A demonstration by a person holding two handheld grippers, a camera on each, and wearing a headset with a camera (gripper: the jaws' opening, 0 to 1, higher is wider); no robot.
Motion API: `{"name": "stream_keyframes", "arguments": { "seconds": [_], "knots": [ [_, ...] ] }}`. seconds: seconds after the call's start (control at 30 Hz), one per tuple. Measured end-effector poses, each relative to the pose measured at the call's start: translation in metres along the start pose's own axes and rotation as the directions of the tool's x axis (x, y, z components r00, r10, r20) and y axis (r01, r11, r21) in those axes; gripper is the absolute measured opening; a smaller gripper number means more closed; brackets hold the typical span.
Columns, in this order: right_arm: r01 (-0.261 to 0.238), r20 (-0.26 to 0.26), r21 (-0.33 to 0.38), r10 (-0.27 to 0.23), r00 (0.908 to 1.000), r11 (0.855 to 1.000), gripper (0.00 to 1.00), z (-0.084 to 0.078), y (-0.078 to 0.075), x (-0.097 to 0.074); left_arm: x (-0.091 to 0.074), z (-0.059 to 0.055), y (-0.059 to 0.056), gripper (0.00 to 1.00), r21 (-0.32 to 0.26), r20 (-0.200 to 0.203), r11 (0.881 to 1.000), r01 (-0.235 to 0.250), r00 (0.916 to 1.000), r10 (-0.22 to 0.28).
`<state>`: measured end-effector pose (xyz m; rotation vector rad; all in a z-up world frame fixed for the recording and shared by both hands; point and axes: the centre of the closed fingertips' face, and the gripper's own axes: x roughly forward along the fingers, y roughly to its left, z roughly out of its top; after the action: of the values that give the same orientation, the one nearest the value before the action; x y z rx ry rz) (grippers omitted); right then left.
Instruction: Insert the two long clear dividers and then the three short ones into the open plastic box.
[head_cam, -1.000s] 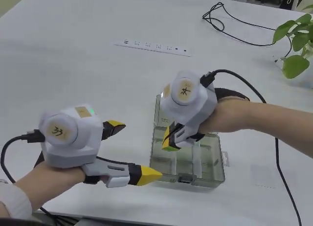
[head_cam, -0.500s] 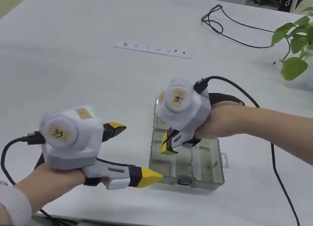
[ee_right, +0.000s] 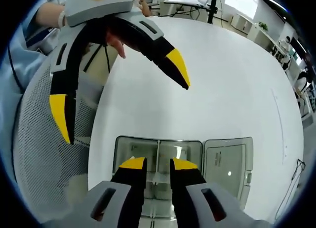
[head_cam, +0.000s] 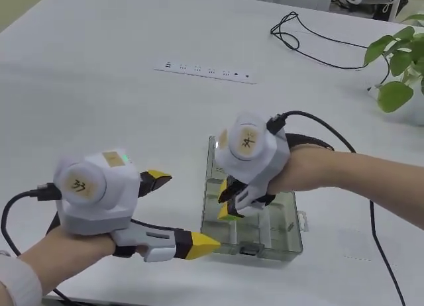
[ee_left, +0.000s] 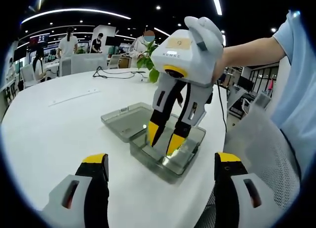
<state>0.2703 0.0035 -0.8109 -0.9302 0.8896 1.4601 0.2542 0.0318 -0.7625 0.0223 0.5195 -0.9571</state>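
The clear plastic box (head_cam: 286,234) lies open near the table's front edge, its lid (head_cam: 213,161) folded flat behind it. Clear dividers stand inside the box (ee_right: 120,154). My right gripper (head_cam: 228,208) points down into the box's left part, its jaws a narrow gap apart. Whether a clear piece sits between them I cannot tell. In the right gripper view its tips (ee_right: 158,165) straddle a divider line. My left gripper (head_cam: 182,211) hovers left of the box with its jaws spread wide and nothing between them. It faces the box (ee_left: 148,159) and the right gripper (ee_left: 164,136).
A white power strip (head_cam: 207,72) lies further back on the table. A black cable (head_cam: 311,41) coils at the far right, beside a green plant (head_cam: 397,61). A mesh chair (ee_right: 39,139) stands at the table's front edge, close behind the box.
The right gripper has sunk a little lower into the box's left part. The left gripper has stayed about where it was, still spread wide.
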Motion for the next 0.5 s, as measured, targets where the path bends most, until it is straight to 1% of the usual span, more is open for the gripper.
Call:
{"name": "stream_keyframes", "arguments": {
  "seconds": [0.1,0.17,0.27,0.4,0.43,0.5],
  "knots": [
    [-0.002,0.026,0.007,0.002,0.9997,1.000,0.28,0.003,0.001,-0.003,0.000,0.000,0.000,0.90,0.001,-0.002,1.000,0.000,1.0000,0.000],
    [0.001,0.053,0.001,-0.001,0.9986,1.000,0.32,0.005,0.002,-0.006,0.000,0.000,-0.001,0.90,0.002,-0.002,1.000,0.002,1.0000,-0.002],
    [0.008,0.078,0.003,-0.008,0.9969,1.000,0.45,0.007,0.002,-0.009,0.000,0.000,-0.001,0.91,0.004,-0.002,1.000,0.003,1.0000,-0.003],
    [0.012,0.134,0.002,-0.012,0.9909,1.000,0.61,0.009,0.006,-0.013,0.001,0.002,-0.001,0.92,0.007,-0.001,1.000,0.006,1.0000,-0.006],
    [0.015,0.143,0.006,-0.015,0.9896,1.000,0.67,0.010,0.006,-0.014,0.001,0.002,-0.001,0.92,0.006,0.002,1.000,0.004,1.0000,-0.004],
    [0.027,0.161,0.012,-0.028,0.9866,1.000,0.74,0.009,0.006,-0.015,0.000,0.003,-0.001,0.92,0.003,0.007,1.000,0.003,1.0000,-0.003]
  ]
}}
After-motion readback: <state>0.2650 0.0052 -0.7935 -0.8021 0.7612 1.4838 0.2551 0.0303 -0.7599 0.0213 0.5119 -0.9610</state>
